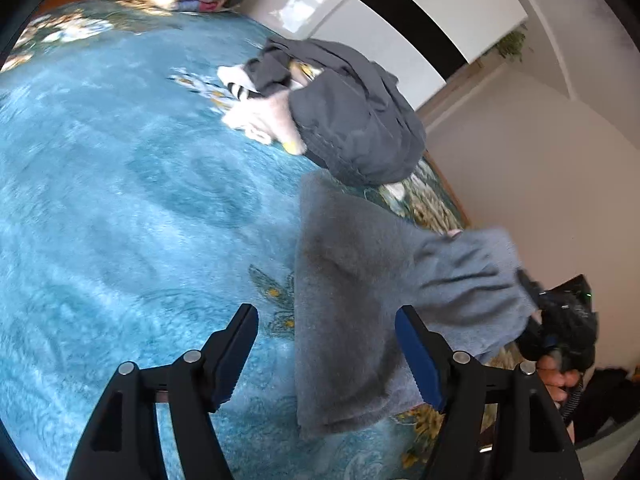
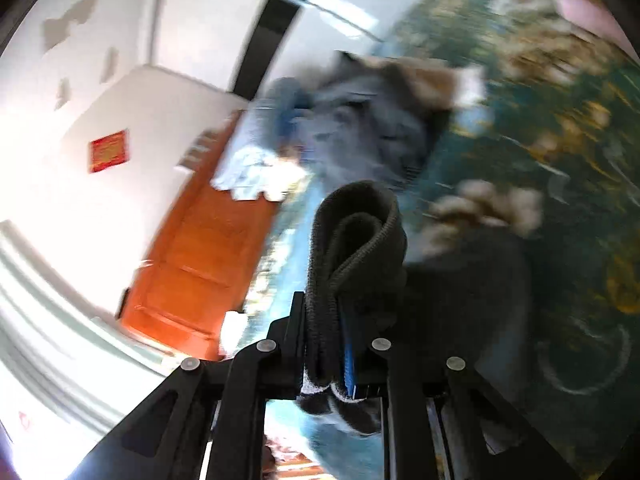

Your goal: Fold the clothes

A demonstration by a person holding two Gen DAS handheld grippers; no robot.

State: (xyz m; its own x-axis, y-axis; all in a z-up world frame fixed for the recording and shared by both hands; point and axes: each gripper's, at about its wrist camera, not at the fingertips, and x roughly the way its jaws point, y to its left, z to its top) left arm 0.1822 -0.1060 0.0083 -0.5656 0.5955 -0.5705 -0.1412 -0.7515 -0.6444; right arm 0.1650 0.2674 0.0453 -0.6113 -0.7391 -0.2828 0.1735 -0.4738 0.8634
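From my left wrist, my left gripper (image 1: 326, 354) hangs spread wide over the blue blanket (image 1: 120, 200). One grey sweater (image 1: 360, 280) lies there, its sleeve lifted by my right gripper (image 1: 560, 320); one clothes pile (image 1: 340, 112) sits beyond. From my right wrist, my right gripper (image 2: 324, 344) clamps a folded knit cuff (image 2: 352, 248); everything beyond is blurred.

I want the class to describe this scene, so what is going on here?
A person is folding laundry on a blue plush bedspread. The right tool is shut on the ribbed edge of a grey fleece garment, lifting it. The left tool hangs open beside it, holding nothing. A heap of unfolded dark grey clothes waits behind.
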